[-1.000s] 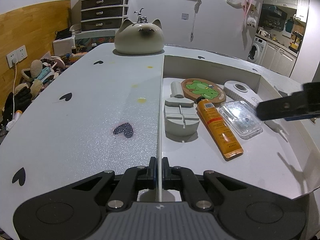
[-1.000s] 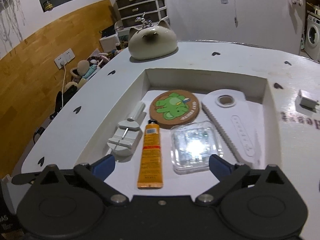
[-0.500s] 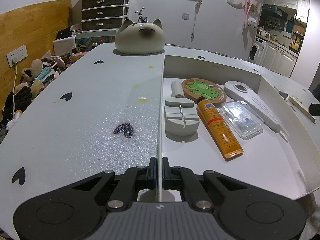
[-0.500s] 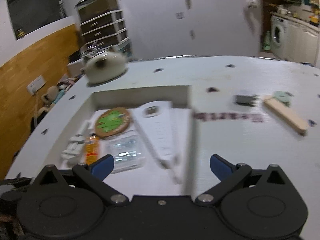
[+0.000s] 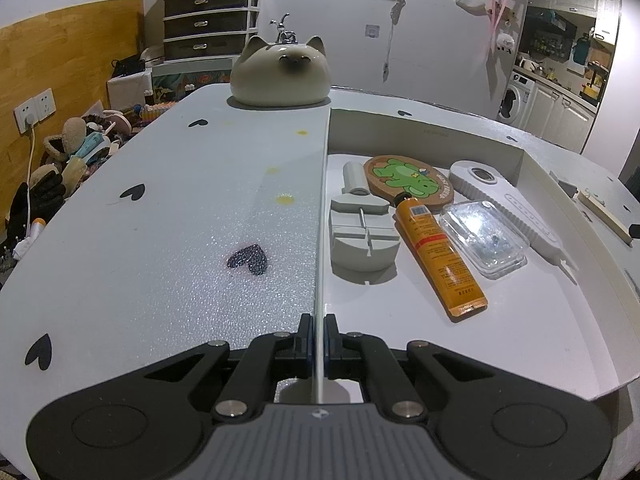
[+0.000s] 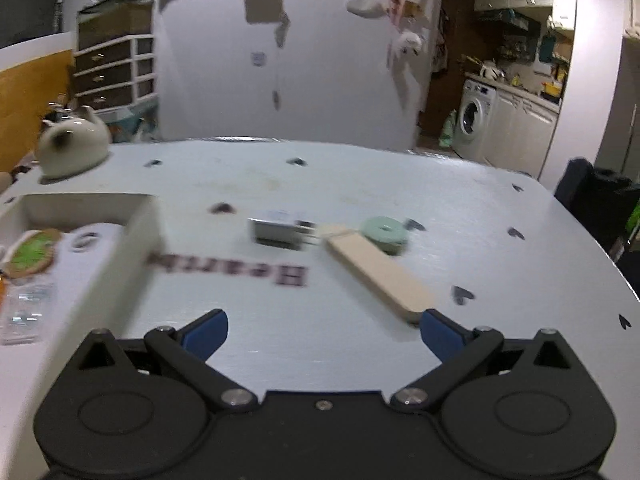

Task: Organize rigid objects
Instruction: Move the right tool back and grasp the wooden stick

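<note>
White tabletop [image 6: 360, 184] carries a wooden block [image 6: 378, 270], plug [image 6: 278, 232] and green ring [image 6: 384, 234] beyond the wide-open right gripper [image 6: 324, 326], while the left gripper [image 5: 316, 340] pinches the wall of the box [image 5: 322, 200] holding a tube [image 5: 438, 248], coaster [image 5: 408, 178] and clear case [image 5: 482, 238].

Wooden block [image 6: 378, 271], charger [image 6: 276, 232], green ring [image 6: 385, 230]

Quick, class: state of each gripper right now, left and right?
Left gripper: shut on the box wall, clamping its thin edge.
Right gripper: open, holding nothing, above the table near the wooden stick.
</note>
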Motion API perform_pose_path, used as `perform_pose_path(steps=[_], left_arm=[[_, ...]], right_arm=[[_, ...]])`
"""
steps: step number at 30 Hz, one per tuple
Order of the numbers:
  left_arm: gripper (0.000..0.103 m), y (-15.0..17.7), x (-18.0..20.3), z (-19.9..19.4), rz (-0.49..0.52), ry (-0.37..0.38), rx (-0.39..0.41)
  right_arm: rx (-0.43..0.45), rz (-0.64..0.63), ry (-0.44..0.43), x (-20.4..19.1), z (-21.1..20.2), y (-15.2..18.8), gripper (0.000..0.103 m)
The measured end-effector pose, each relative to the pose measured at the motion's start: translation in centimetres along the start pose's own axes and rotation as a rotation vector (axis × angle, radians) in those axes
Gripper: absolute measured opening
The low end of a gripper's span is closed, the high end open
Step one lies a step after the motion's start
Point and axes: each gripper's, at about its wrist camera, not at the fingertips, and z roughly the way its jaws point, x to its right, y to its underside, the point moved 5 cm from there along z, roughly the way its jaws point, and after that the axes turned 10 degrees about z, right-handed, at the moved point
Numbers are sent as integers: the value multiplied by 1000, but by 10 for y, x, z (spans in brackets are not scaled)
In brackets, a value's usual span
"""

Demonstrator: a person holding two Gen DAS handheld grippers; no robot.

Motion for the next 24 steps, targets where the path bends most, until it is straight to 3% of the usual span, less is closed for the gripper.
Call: perform_pose_path(steps=[6,19,21,24], left_arm=[[4,-2,1,0,0,-7,-8],[4,-2,2,0,-2,-13,-15],[4,-2,2,0,-3,-13,-15],[4,-2,2,0,-3,-13,-15]], right_arm=[[-25,-15,-11,32,41,-8,103],[-61,-35,-100,41,97,-23,103],[-66,-41,-118,37,100,-26,100],[-64,-57,-149,26,100,-29,81]])
